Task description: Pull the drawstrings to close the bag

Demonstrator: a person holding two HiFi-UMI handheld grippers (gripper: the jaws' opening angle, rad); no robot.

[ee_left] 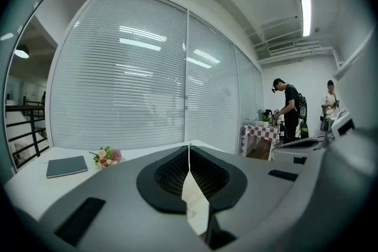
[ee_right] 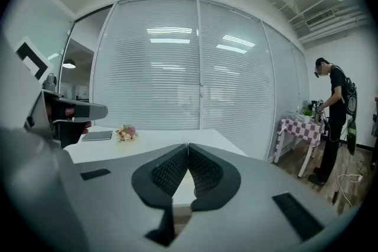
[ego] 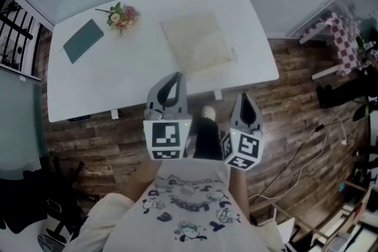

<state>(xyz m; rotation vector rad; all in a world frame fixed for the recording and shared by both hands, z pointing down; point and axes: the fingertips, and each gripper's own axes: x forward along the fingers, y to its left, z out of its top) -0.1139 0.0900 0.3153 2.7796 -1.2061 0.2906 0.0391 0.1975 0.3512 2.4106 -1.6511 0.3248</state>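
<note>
The cream drawstring bag lies flat on the right half of the white table, its near edge close to the table's front edge. Its drawstrings are too small to make out. Neither tool touches it. The left gripper is closed and empty, its dark ribbed pads meeting at the tips in the left gripper view. From the head view its tips sit over the table's front strip, just short of the bag's near corner. The right gripper is also closed with nothing in it, its tips hanging over the wood floor just in front of the table, right of the left one. Both marker cubes face up toward the head camera, close to the person's printed shirt. Further back on the table, left of the bag, a small bouquet of flowers lies near the far edge. A dark teal notebook lies left of it, apart from it. Behind the table runs a glass wall with lowered blinds. Off to the right stands a small table with a red checked cloth, and two people stand beside it in the left gripper view. A pale cable trails across the floor at the right.
</note>
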